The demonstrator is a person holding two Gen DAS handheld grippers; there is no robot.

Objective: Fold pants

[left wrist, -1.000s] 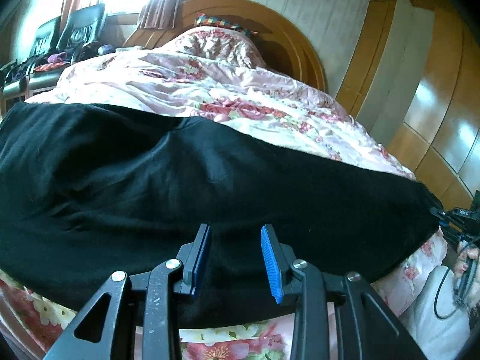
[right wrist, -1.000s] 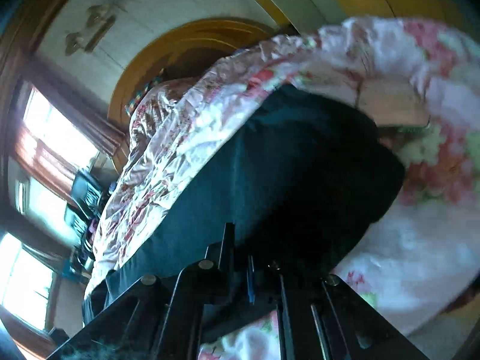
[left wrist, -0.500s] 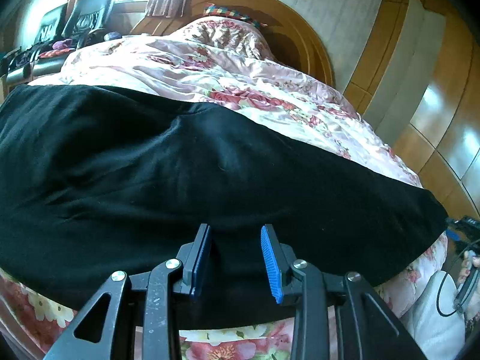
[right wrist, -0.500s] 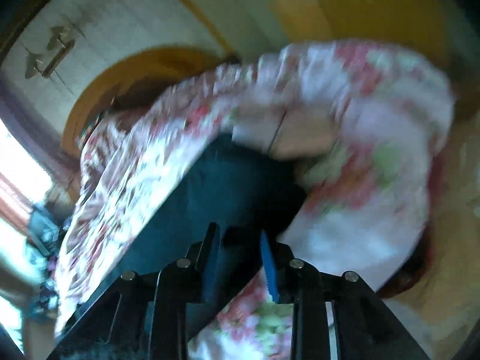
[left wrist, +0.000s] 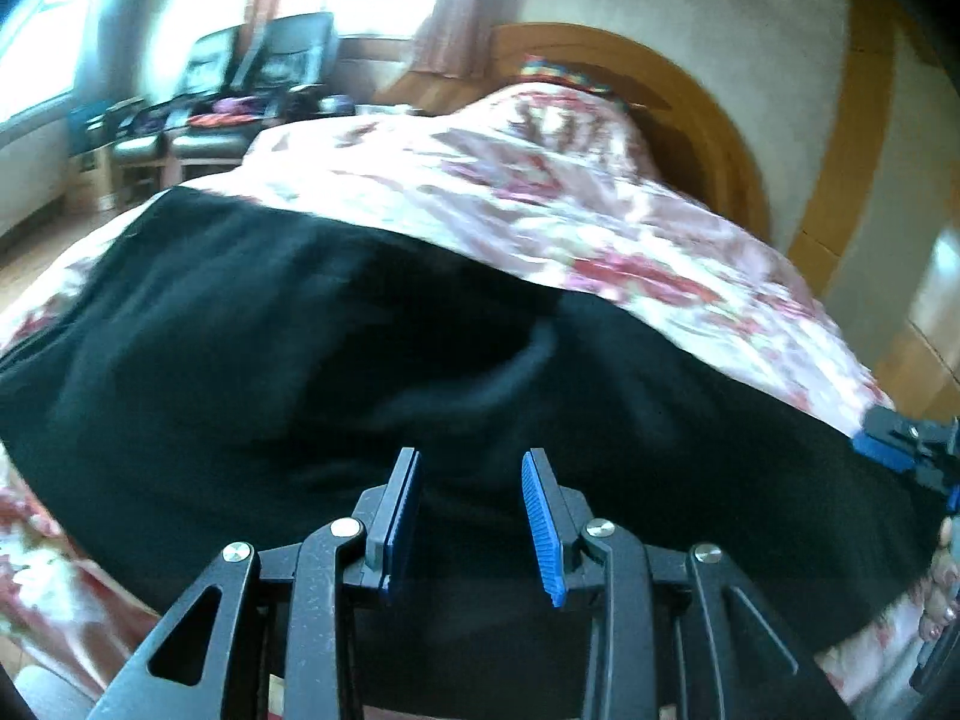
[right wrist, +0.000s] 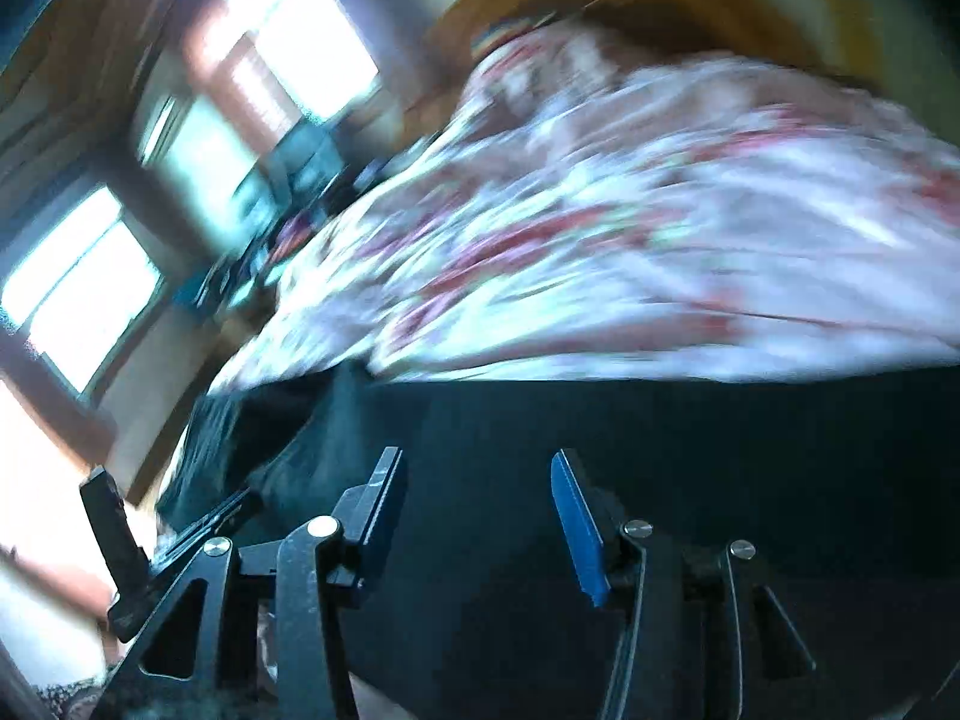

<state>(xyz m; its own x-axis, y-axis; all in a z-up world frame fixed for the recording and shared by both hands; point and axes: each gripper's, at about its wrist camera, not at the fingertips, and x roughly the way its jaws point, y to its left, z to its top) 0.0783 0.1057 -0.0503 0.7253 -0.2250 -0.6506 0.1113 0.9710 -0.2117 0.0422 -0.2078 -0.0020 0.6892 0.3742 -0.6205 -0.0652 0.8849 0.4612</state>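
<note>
Black pants [left wrist: 300,360] lie spread across the near edge of a bed with a pink floral quilt [left wrist: 540,192]. My left gripper [left wrist: 468,504] is open and empty, just above the pants' near edge. My right gripper [right wrist: 474,504] is open and empty over the black fabric [right wrist: 660,480]; it also shows at the right edge of the left wrist view [left wrist: 900,450]. The right wrist view is blurred by motion. The left gripper's body shows at the left of the right wrist view [right wrist: 114,534].
A curved wooden headboard [left wrist: 690,96] stands at the far end of the bed. Dark chairs [left wrist: 252,84] with clutter stand by bright windows at the far left. Wooden wall panels [left wrist: 840,180] are at the right.
My right gripper was shut on the pants' end a second ago; it has opened, let go and swung over the pants. The left gripper has tilted up slightly and stays open.
</note>
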